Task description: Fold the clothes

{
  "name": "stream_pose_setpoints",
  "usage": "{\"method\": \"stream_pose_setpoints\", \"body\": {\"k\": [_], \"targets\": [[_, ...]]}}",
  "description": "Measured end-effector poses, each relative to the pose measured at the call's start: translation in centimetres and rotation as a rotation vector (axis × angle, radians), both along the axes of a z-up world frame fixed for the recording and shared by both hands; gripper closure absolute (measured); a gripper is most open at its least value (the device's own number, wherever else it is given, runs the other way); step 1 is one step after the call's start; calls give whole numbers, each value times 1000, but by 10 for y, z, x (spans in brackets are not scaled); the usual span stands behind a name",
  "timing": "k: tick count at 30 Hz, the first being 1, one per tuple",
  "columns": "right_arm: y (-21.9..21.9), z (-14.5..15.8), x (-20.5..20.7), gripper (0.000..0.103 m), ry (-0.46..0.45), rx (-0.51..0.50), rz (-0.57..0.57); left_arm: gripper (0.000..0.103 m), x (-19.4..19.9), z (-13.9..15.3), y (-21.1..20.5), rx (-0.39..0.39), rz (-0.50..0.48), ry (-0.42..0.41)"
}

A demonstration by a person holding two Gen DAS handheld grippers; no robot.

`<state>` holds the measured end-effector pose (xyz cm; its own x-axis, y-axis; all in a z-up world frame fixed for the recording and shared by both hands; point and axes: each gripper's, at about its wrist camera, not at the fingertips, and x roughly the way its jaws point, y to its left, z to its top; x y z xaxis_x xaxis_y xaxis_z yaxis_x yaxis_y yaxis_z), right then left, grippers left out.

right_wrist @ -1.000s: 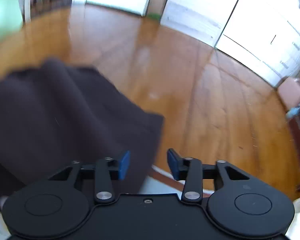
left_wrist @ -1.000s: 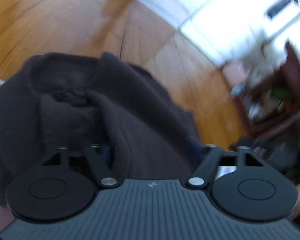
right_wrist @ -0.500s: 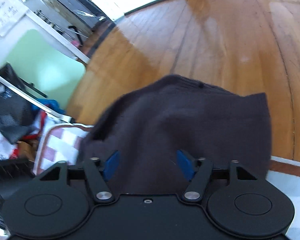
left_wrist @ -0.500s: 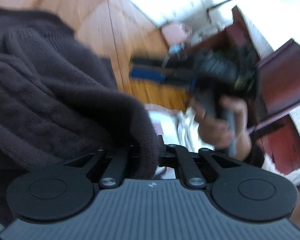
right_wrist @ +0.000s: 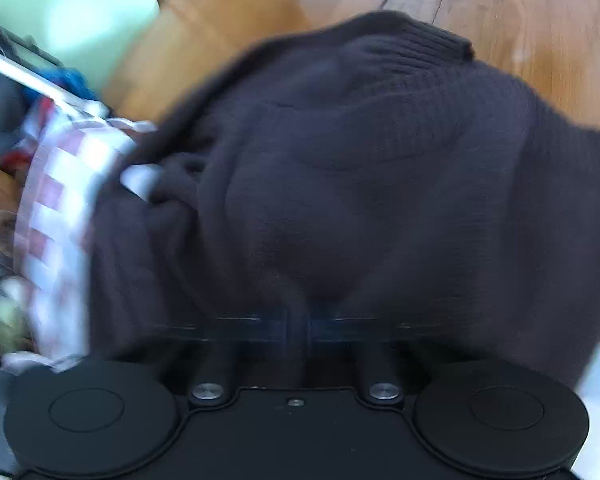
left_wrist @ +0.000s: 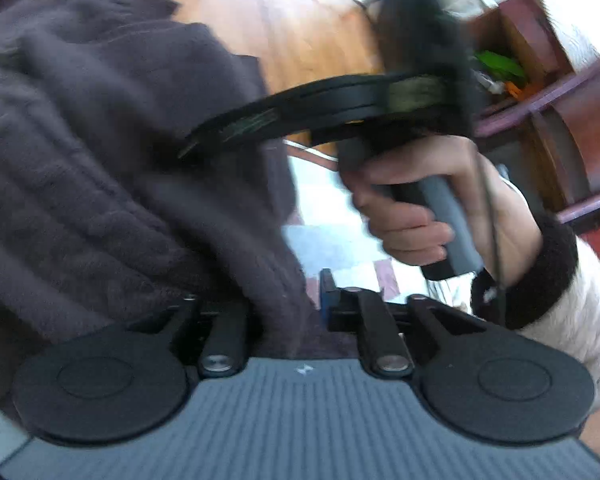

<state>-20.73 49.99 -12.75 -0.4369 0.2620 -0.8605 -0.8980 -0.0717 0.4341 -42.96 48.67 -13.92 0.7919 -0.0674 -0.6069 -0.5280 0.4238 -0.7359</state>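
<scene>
Wooden floor (right_wrist: 540, 12) behind a dark knitted sweater (right_wrist: 380, 168) held by both grippers.
Low in the left view, the left gripper (left_wrist: 288, 312) has a fold between parted fingers; whether it pinches is unclear. The right gripper (right_wrist: 298, 326), blurred, is clamped on the fabric, whose ribbed hem points toward the frame's top. Long axis unclear. The right hand (left_wrist: 416, 208) appears centre-right.

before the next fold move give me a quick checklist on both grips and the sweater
1. Left gripper has the dark knit sweater between its fingers: ok.
2. Right gripper shut on sweater fabric: ok, though blurred.
3. Sweater spread flat: not ok, it is bunched.
4. Grippers apart from each other: ok; the right gripper reaches into the fabric beyond the left.
5. Which edges are held: cannot tell.
</scene>
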Motion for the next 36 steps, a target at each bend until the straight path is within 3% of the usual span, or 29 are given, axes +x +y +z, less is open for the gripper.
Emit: {"method": "stream_pose_setpoints", "body": {"k": [1,6,9,11,12,15,18,21,23,28,29,30,31,32,33,36], "targets": [[-5,11,5,93,-3,55,-38,56,-5,1,1,-4,13,5],[-65,86,38,94,-205,344,-179,46,-44,37,6,126,115,-82],[-115,103,49,98,-400,344,-192,33,-86,52,25,184,231,-127],[-144,100,53,98,-501,280,-183,31,-113,57,43,205,334,-71],[-155,93,55,98,-512,235,-173,29,-122,59,62,232,386,31],[-179,60,52,98,-522,95,-132,28,-123,48,112,359,480,442],[-188,28,53,98,-504,-13,-94,27,-134,19,159,277,452,531],[-184,22,58,95,-473,-46,-98,27,-133,-14,181,228,458,579],[-181,32,62,85,-469,-14,-109,26,-137,-32,188,220,469,612],[-179,69,69,76,-352,127,-116,21,-89,-59,186,169,452,625],[-178,76,70,76,-329,155,-117,24,-91,-58,184,154,470,608],[-177,83,72,76,-305,183,-119,39,-88,-54,176,164,472,587],[-177,91,73,76,-282,210,-120,72,-84,-51,169,176,472,568],[-176,96,74,76,-262,234,-124,88,-82,-48,167,204,454,561],[-173,96,75,76,-252,243,-133,95,-64,-54,159,223,444,550],[-162,90,80,76,-224,242,-168,96,-62,-30,141,299,449,479]]}}
